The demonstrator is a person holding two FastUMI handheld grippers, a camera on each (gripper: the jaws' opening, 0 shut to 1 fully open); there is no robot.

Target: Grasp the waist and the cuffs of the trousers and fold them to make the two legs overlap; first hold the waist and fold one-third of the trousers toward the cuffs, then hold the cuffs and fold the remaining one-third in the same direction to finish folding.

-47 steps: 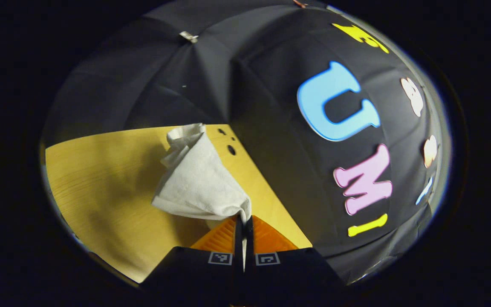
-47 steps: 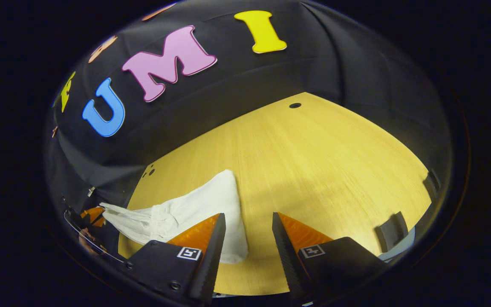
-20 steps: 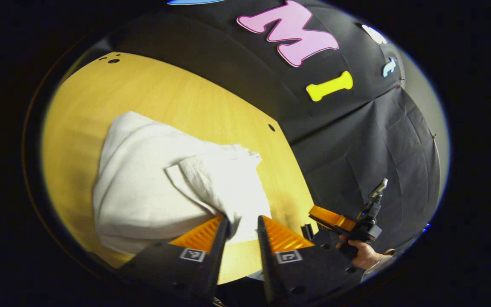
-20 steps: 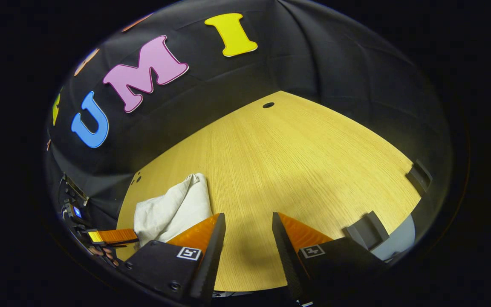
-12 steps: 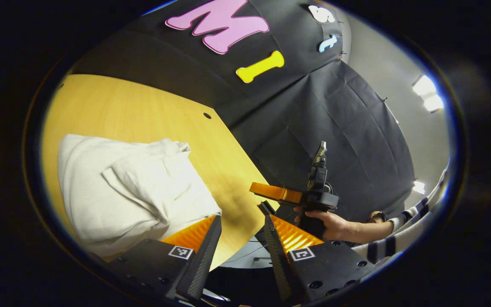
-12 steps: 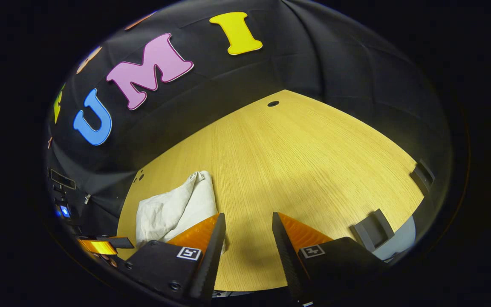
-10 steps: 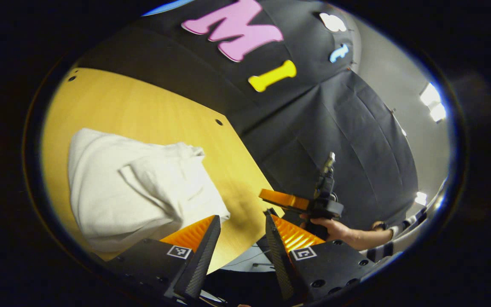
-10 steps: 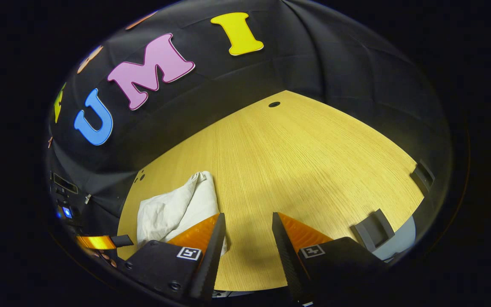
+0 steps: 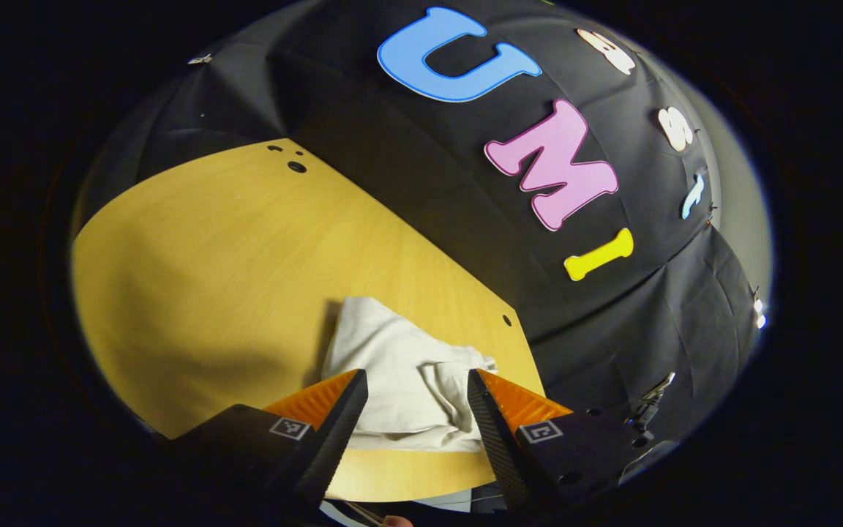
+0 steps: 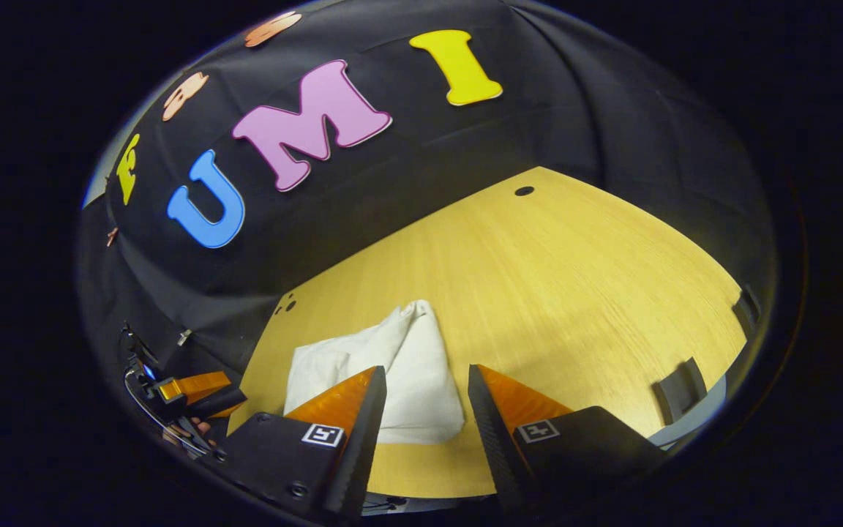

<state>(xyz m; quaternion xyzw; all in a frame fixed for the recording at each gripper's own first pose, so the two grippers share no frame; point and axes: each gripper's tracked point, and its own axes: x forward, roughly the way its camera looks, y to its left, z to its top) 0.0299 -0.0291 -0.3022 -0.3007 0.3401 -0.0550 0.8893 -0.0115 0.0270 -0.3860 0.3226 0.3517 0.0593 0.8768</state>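
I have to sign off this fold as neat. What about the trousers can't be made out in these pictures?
- Near edge of the trousers: left gripper view, hidden behind the left gripper fingers.
- Left part of the trousers: right gripper view, covered by a right gripper finger.
- Waist, cuffs, layer count: creased cloth, too bunched to tell in either view.
- Underside on the table: hidden by the cloth itself.

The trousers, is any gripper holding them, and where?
Nothing is held. Both the left gripper and the right gripper are open, and the folded trousers lie on the table.
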